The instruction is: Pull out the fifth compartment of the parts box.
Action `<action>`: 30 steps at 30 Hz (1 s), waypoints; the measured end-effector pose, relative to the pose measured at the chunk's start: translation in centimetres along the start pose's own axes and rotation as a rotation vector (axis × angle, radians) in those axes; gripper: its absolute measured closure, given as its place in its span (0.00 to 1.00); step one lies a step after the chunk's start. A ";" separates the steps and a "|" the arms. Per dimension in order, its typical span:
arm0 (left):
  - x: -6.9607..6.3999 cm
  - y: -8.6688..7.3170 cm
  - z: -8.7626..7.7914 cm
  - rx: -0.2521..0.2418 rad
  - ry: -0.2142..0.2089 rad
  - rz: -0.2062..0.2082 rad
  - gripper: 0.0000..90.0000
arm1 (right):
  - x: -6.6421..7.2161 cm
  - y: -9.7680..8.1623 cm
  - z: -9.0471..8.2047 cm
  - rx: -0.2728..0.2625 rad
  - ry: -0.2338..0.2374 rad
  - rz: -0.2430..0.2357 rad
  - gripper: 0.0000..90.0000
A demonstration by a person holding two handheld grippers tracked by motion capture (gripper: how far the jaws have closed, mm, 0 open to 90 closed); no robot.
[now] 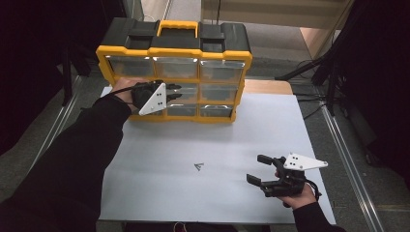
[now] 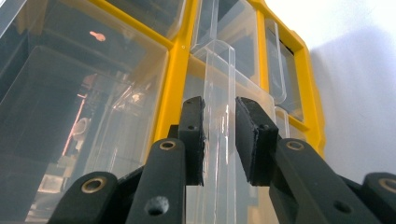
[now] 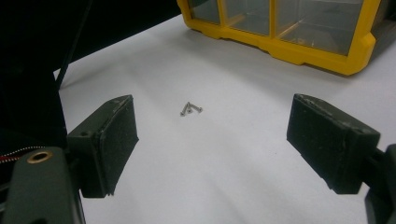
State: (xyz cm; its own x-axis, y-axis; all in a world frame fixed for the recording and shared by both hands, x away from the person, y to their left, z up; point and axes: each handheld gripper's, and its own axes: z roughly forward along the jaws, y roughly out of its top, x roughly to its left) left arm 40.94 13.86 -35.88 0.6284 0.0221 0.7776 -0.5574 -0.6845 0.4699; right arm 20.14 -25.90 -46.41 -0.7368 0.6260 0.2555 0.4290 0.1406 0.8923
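Screws (image 1: pixel 198 166) on table (image 1: pixel 203 140), before organizer (image 1: pixel 174 72).

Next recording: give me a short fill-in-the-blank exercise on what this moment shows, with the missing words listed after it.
1. The left gripper is shut on the clear handle of a drawer in the ____ organizer.
2. The right gripper's jaws stand ____, with nothing between them.
3. The small screws lie on the ____ table, between the organizer and the right gripper.

Missing words: yellow; open; white
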 end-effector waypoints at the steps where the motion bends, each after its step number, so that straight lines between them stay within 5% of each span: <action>1: 0.0 0.0 0.0 0.000 -0.001 0.003 0.81 | 0.0 0.0 0.0 0.000 0.000 0.000 0.19; 30: -0.8 0.4 -0.7 -0.017 -0.003 0.027 0.81 | 0.0 0.0 0.1 0.004 0.003 0.002 0.19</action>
State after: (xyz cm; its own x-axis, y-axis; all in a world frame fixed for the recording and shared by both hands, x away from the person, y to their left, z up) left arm 39.85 14.08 -36.01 0.6145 0.0018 0.7889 -0.5833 -0.6722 0.4559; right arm 20.15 -25.81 -46.43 -0.7373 0.6242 0.2582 0.4322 0.1423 0.8905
